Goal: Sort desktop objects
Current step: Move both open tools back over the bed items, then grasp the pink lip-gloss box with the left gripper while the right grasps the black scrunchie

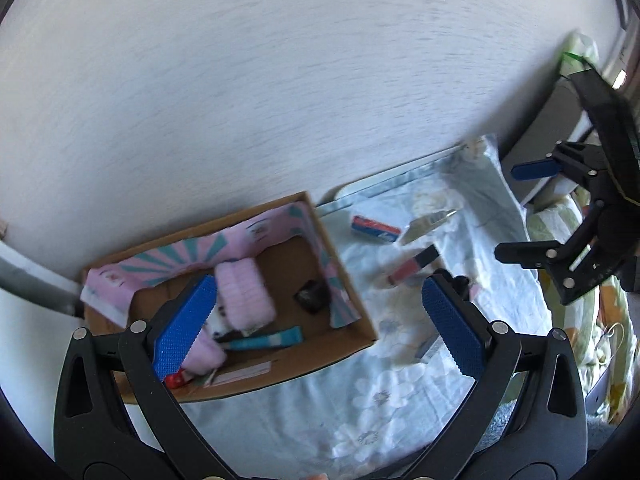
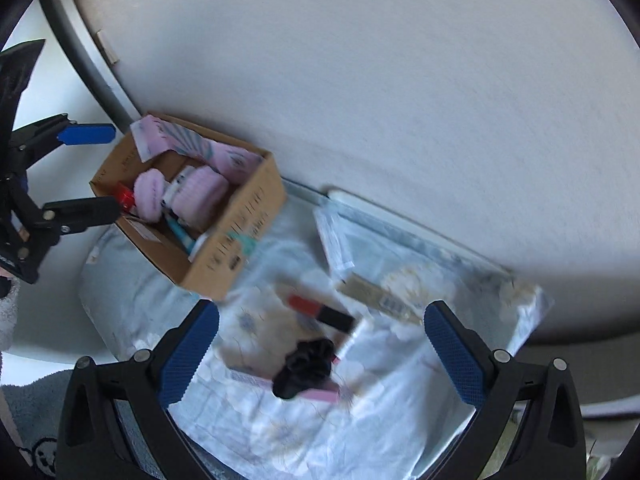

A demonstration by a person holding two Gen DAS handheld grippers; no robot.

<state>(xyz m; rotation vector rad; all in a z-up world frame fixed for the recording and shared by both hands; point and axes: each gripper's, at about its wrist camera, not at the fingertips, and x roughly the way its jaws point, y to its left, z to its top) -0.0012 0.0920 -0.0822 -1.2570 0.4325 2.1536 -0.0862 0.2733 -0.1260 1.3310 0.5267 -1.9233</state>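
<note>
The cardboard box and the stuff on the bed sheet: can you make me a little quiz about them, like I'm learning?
1. True or false: the brown cardboard box holds a fluffy pink cloth.
2. What lies nearest between the right gripper jaws: A) black fabric scrunchie, B) teal tube, C) red cap?
3. Fill in: the red-and-black lipstick tube lies on the pale floral ____.

Key: 1 true; 2 A; 3 sheet.
</note>
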